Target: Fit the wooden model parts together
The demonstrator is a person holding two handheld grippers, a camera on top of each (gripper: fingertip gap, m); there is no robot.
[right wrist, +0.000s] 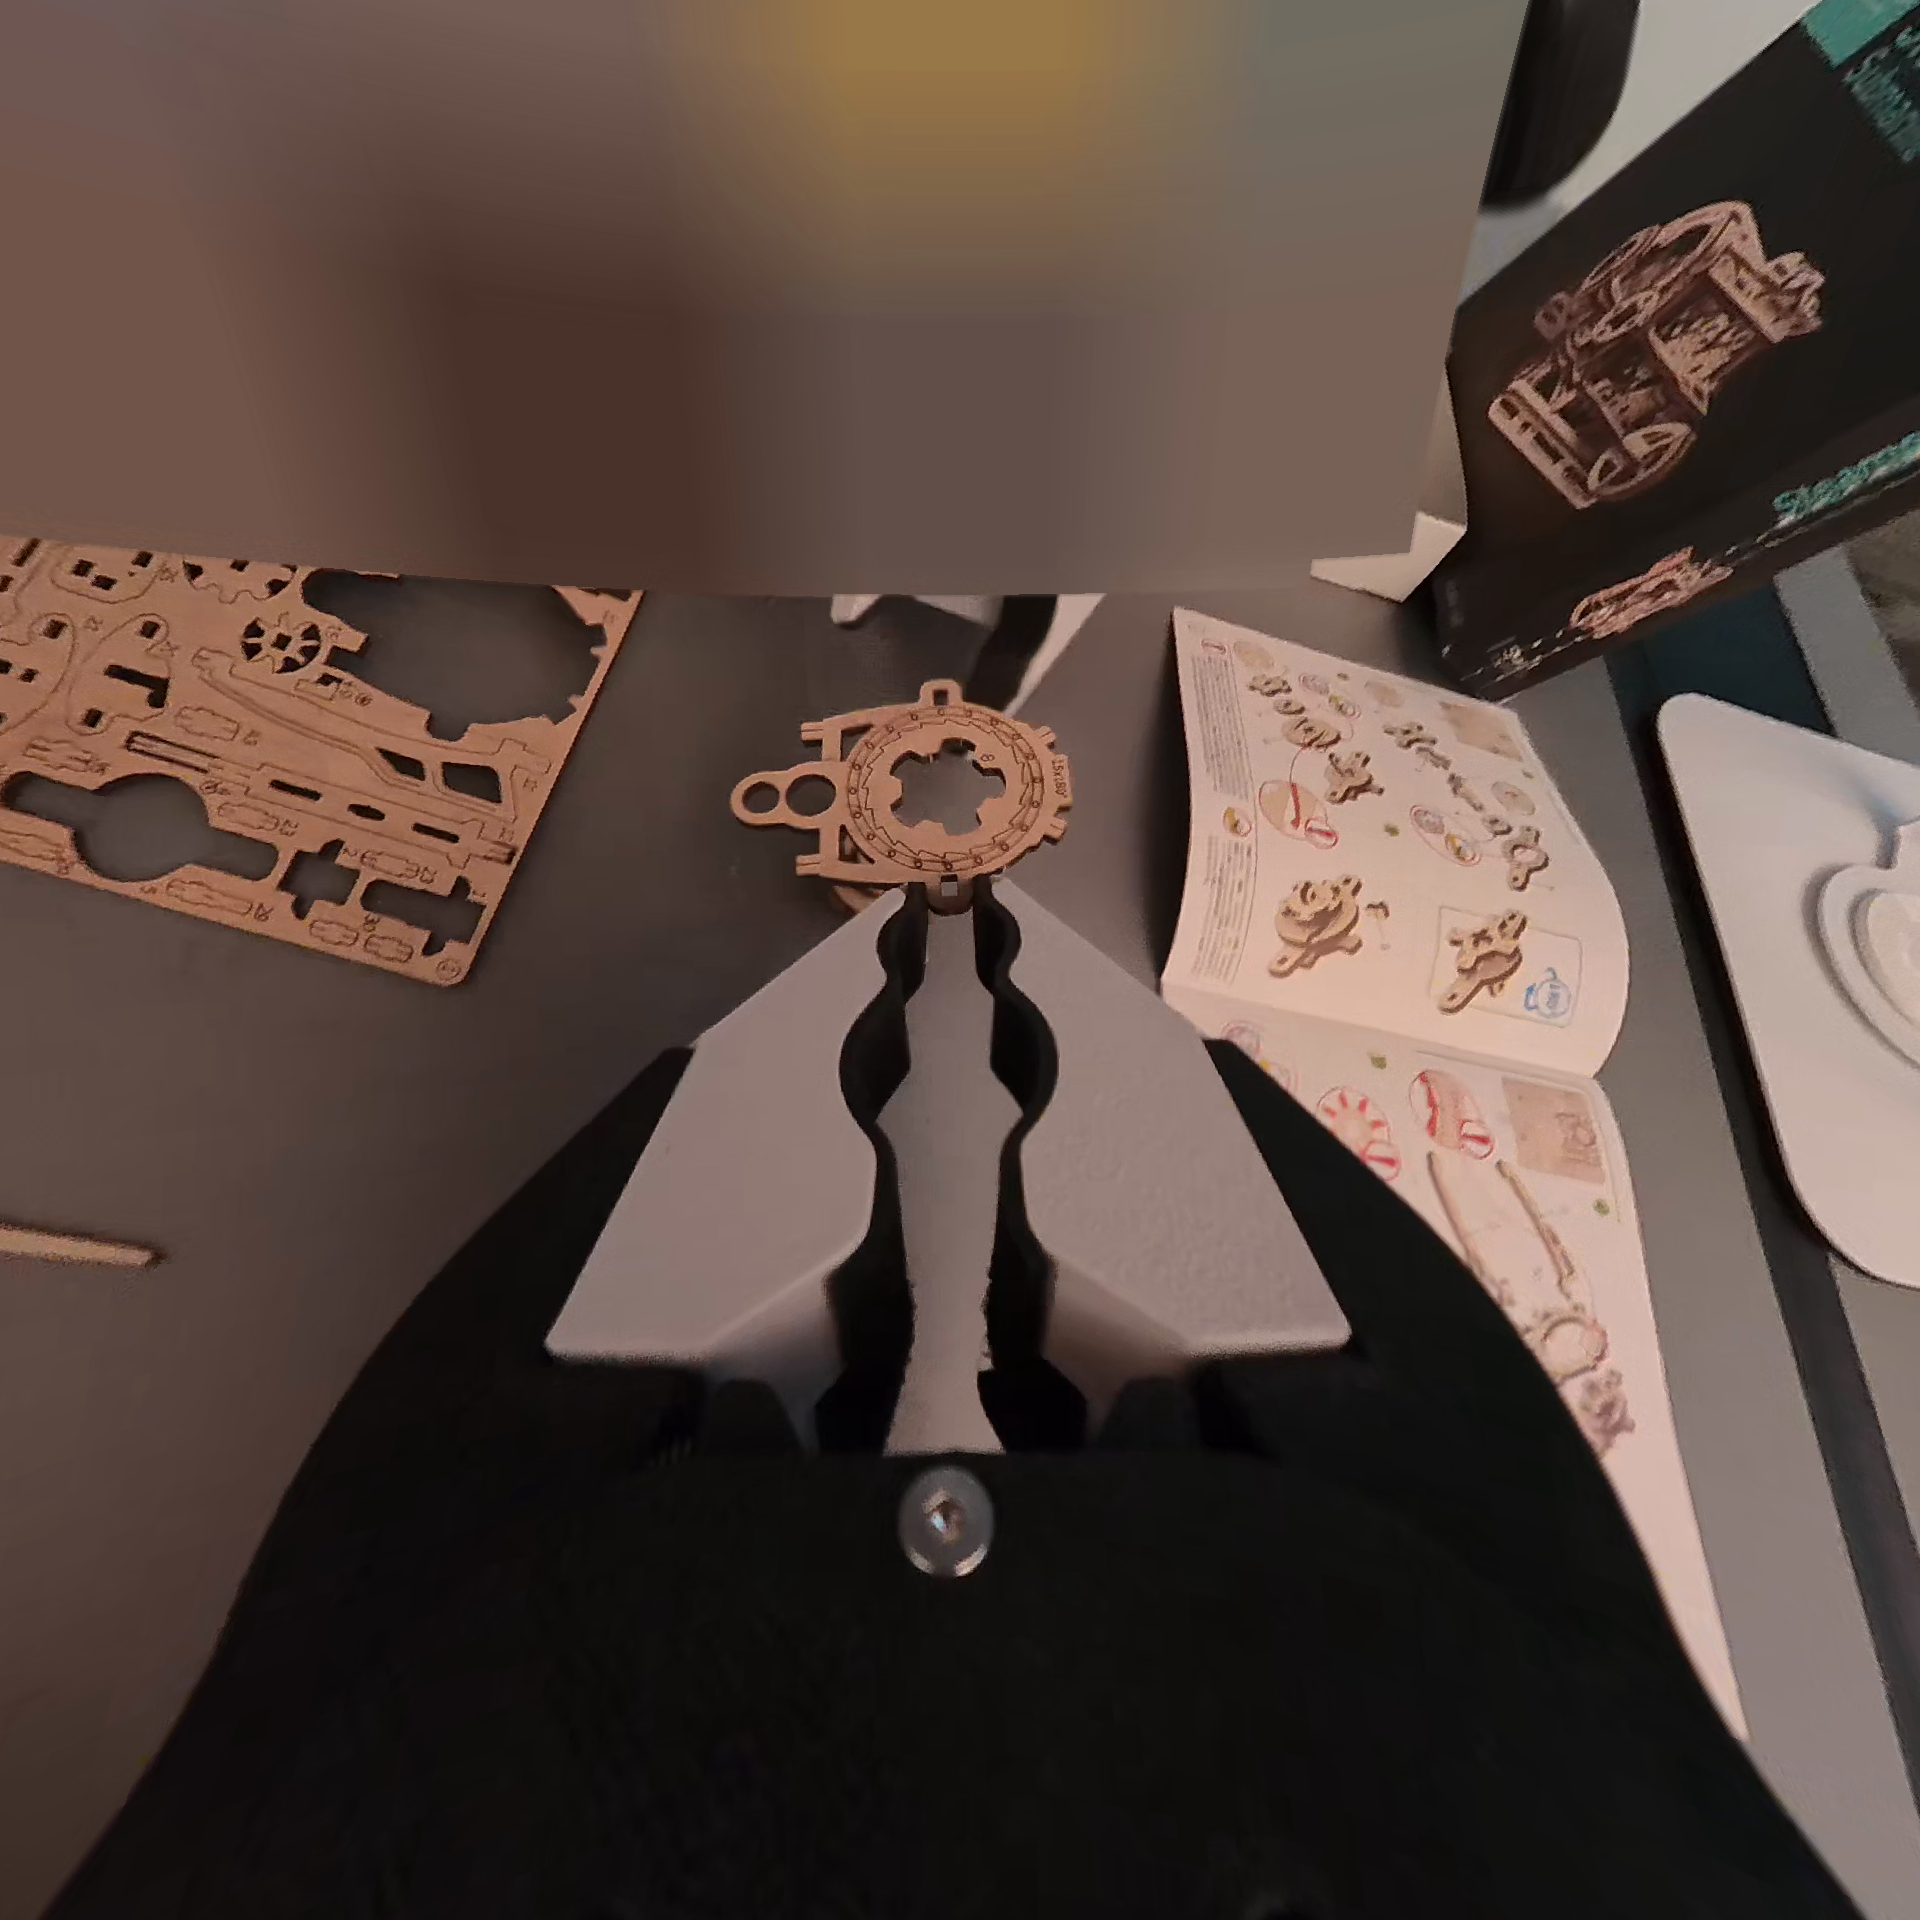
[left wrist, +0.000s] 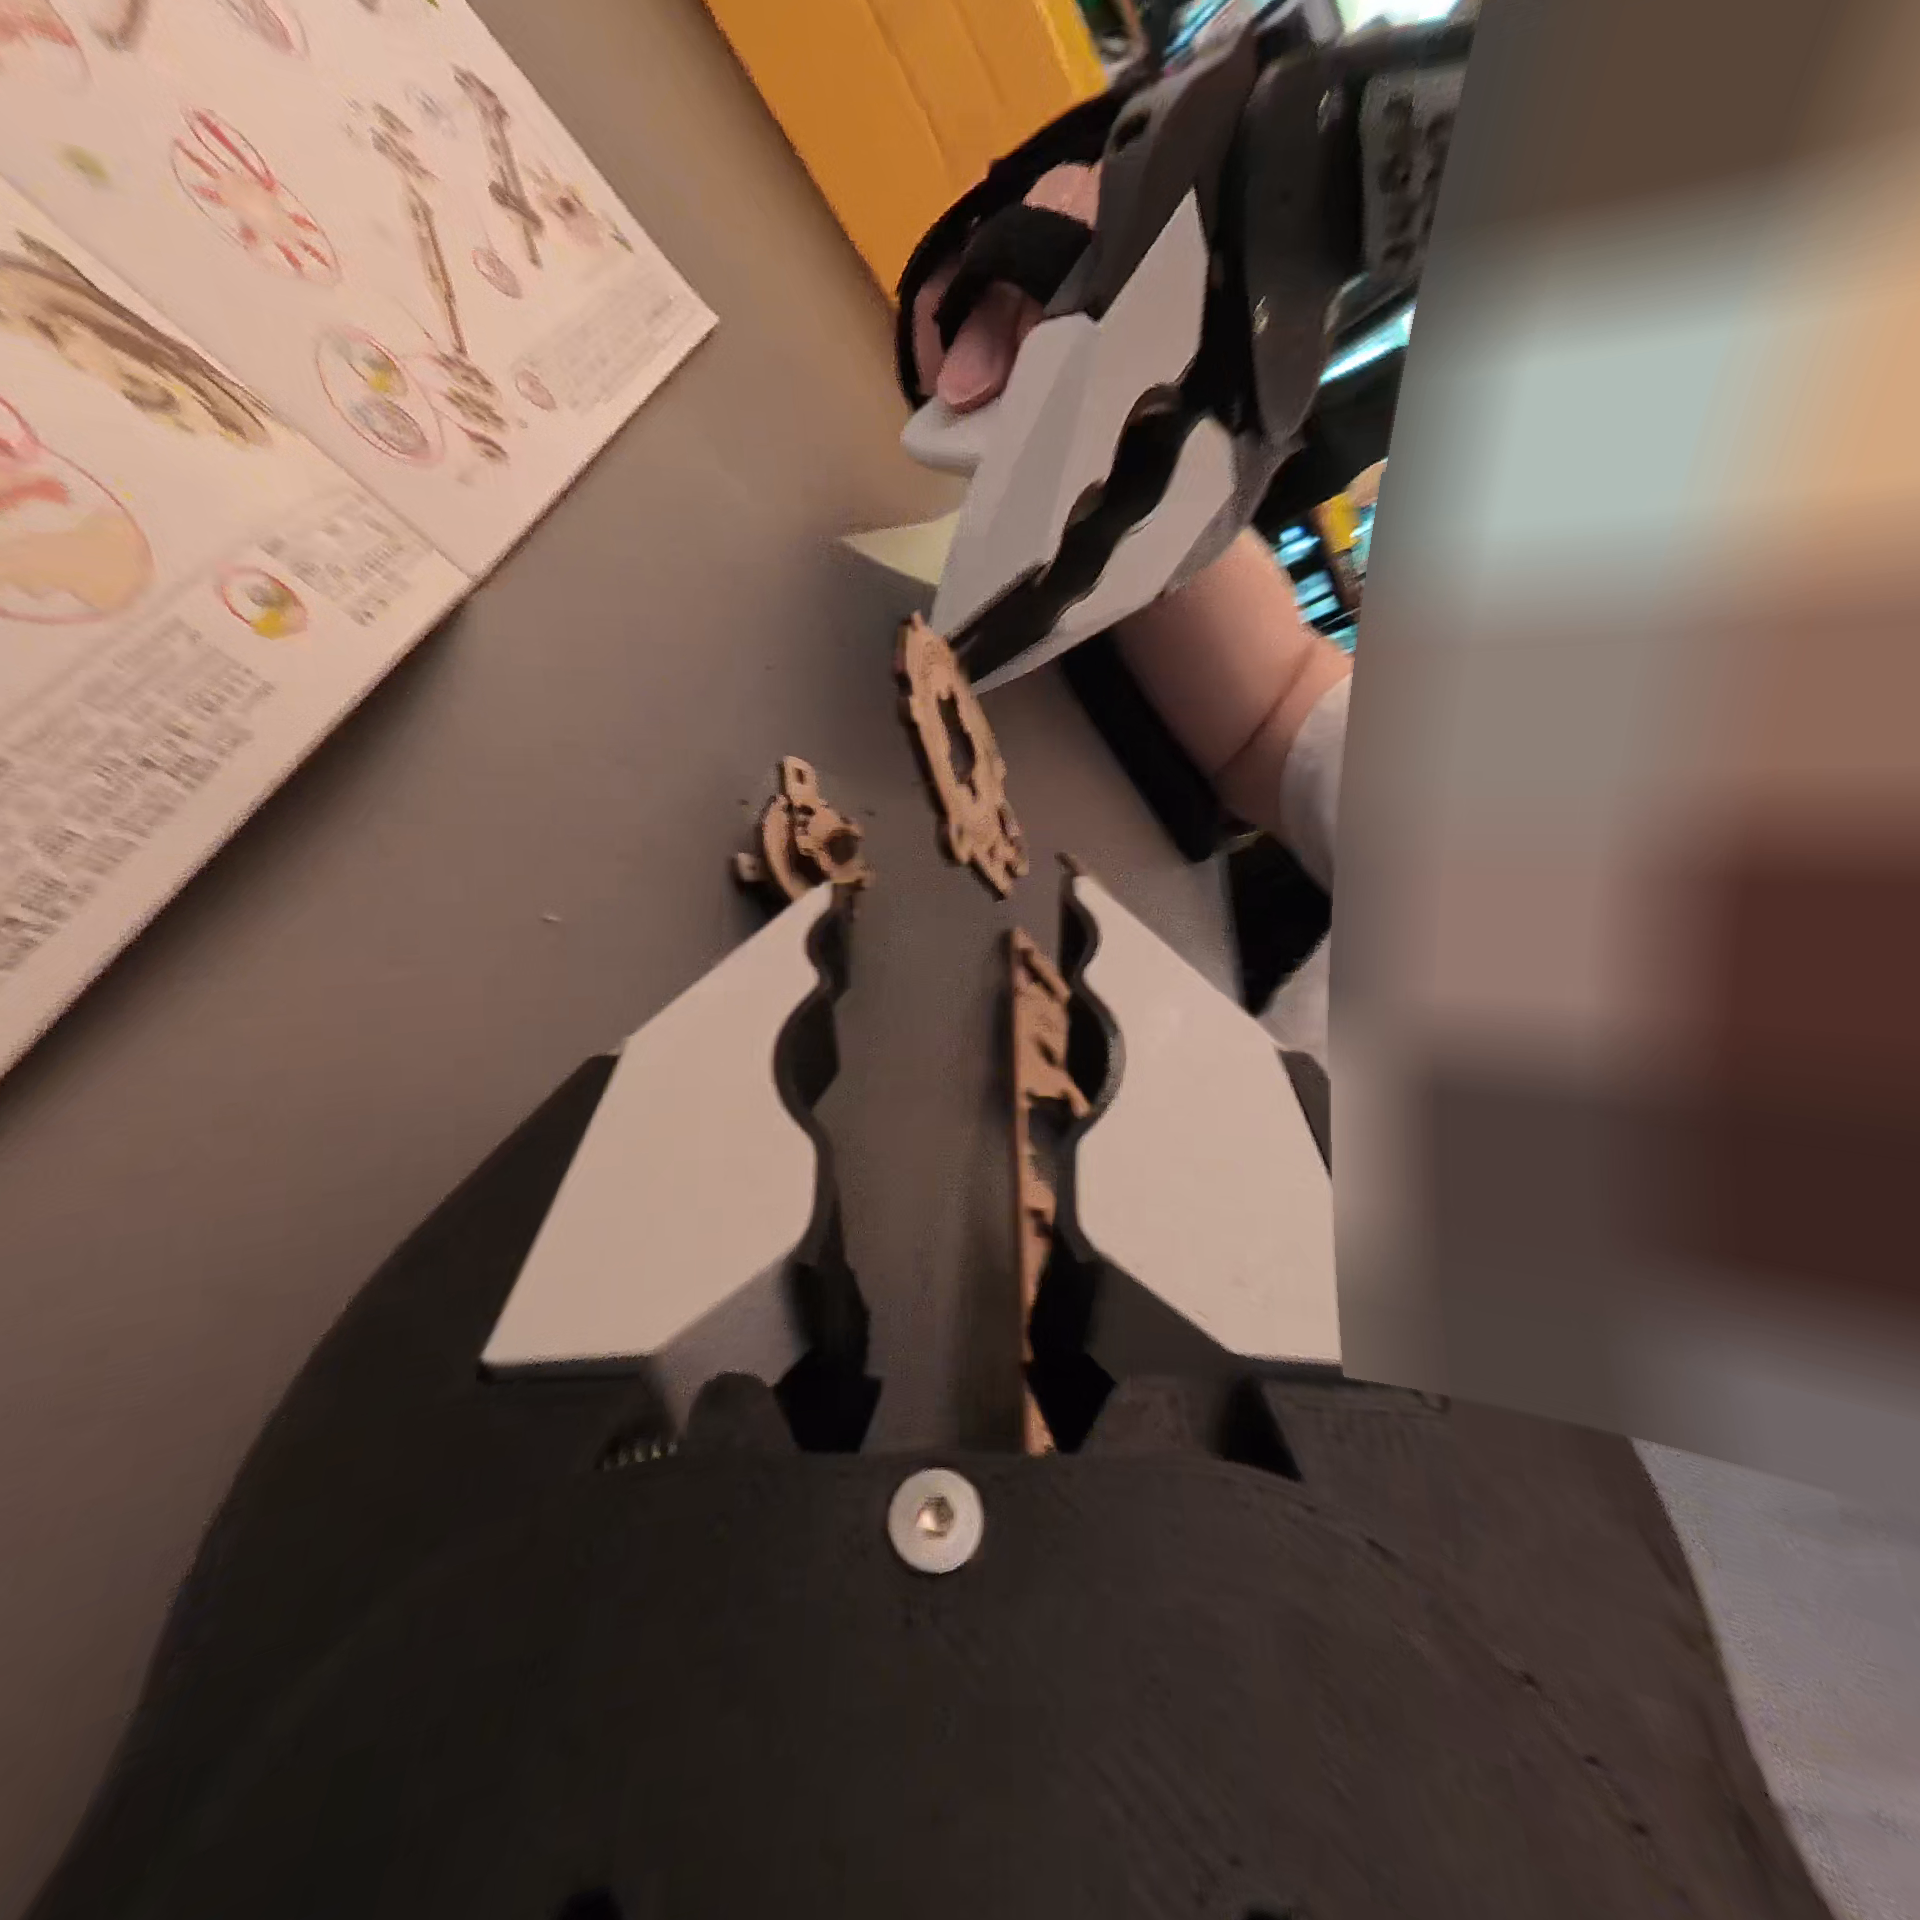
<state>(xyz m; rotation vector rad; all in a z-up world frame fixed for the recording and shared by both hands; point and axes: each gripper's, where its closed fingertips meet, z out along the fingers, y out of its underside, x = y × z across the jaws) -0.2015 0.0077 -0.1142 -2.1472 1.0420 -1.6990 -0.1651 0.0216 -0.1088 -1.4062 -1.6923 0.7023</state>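
Nearby, a booklet (right wrist: 1392, 883) lies open on the grey table (right wrist: 260, 1091).

An open instruction booklet (right wrist: 1392, 914) lies flat on the dark grey surface (right wrist: 312, 1143). Behind it a black box (right wrist: 1662, 395) printed with a model picture stands upright. A white tray (right wrist: 1766, 935) sits beside the booklet. A yellow panel (left wrist: 914, 114) stands farther back.
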